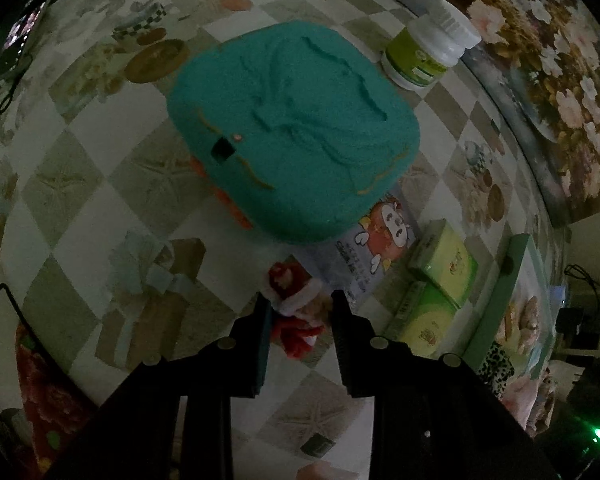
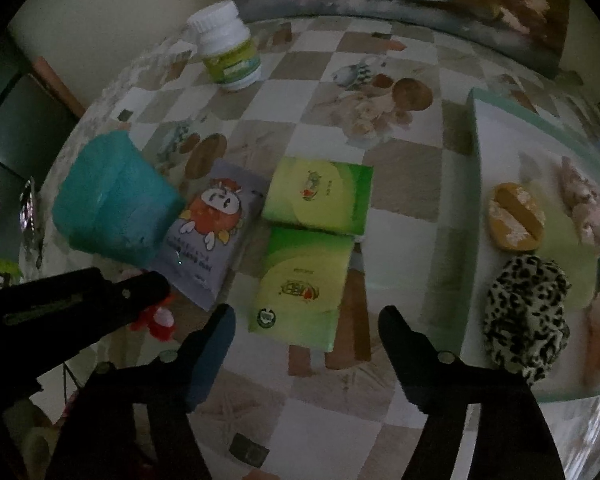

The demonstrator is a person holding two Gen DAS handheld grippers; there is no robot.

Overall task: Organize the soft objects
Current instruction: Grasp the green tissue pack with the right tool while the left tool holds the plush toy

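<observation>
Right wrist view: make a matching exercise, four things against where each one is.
Things:
1. white-capped bottle
2. leopard-print scrunchie
3. cartoon pouch
4. red and white plush toy

Places:
A. inside the pale green tray
B. between the teal pouch and the green tissue packs
C. at the tip of the left claw
D. upright at the far side of the table, near the wall

Pairs: 1-D, 2-A, 3-B, 4-C
</observation>
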